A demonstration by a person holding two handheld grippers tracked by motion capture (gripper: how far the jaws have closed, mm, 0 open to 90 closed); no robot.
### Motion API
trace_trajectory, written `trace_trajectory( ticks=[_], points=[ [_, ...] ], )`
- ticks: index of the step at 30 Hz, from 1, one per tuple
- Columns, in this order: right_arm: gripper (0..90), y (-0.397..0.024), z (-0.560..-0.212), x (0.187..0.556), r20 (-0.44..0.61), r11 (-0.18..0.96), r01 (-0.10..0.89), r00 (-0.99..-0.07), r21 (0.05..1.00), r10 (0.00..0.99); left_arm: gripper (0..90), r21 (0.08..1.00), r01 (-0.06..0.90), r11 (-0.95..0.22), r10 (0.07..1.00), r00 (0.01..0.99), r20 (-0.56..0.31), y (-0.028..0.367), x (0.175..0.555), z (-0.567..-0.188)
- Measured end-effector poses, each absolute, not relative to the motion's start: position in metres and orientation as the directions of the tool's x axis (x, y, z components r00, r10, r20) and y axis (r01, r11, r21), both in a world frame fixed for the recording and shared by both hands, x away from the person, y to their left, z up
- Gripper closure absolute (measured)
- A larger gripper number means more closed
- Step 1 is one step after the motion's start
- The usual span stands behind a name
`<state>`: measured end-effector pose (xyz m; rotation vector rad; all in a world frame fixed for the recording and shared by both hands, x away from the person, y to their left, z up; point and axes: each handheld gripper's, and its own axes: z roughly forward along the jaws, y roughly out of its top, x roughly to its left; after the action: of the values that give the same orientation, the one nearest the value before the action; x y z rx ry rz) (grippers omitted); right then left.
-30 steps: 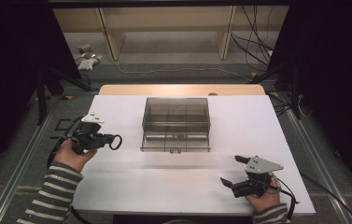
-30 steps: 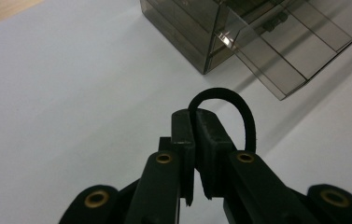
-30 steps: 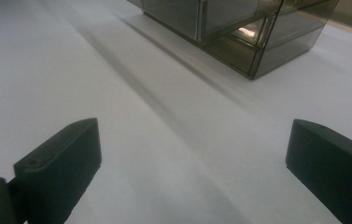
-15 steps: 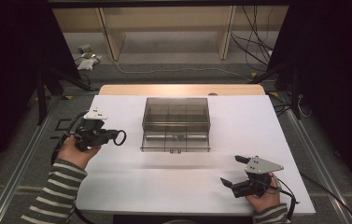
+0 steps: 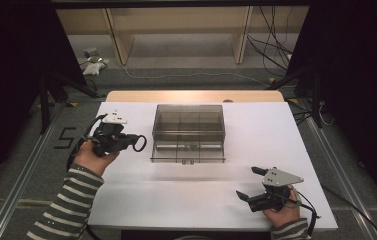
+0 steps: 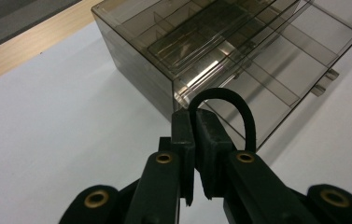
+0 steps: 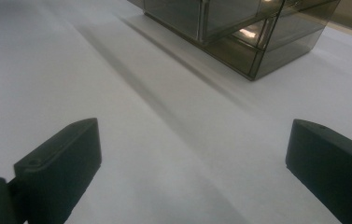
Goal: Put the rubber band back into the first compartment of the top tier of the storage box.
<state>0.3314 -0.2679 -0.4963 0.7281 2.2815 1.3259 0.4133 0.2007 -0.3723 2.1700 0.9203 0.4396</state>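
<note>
The left gripper [image 5: 132, 142] is seen at the left side of the white table [image 5: 126, 200], held up just off the left of the clear box [image 5: 188, 132]. Its jaws are pressed almost fully together, and a thin black loop [image 6: 232, 109], like a hair band, is pinched between them. In the left gripper view the loop is seen curving up out of the closed jaws, in front of the near corner of the box. The loop is not touching the box.

The right gripper [image 5: 256, 184] is seen near the front right of the table, well apart from the box. Its jaws are spread wide, and nothing is held between them. Bare white table is seen between the two jaws in the right gripper view.

Two grippers are counted, one in each hand. One black loop is counted. One clear brown box is counted, and it is split by thin walls into several small spaces. The box is set in the middle of the table, a bit toward the far side.

A striped sleeve [image 5: 71, 205] is worn on the left arm. Loose cables [image 5: 271, 30] are seen on the floor behind the table. Nothing is found between the loop and the box.
</note>
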Motion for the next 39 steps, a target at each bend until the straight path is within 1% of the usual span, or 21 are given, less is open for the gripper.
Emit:
trace_trajectory(
  ticks=[6, 16, 39],
  points=[
    [4.5, -0.268, -0.496, 0.331, -0.083, 0.414, 0.232, -0.784, 0.88, 0.615, 85.3, 0.734, 0.469, -0.492, 0.715, 0.699, 0.033, 0.191, 0.416, -0.371],
    [4.5, -0.268, -0.496, 0.331, -0.085, 0.418, 0.231, -0.785, 0.879, 0.613, 85.3, 0.748, 0.454, -0.484, 0.699, 0.715, 0.018, 0.176, 0.421, -0.369],
    [4.6, -0.268, -0.496, 0.331, -0.083, 0.421, 0.234, -0.787, 0.876, 0.611, 85.3, 0.735, 0.433, -0.521, 0.659, 0.751, 0.025, 0.14, 0.428, -0.374]
  ],
)
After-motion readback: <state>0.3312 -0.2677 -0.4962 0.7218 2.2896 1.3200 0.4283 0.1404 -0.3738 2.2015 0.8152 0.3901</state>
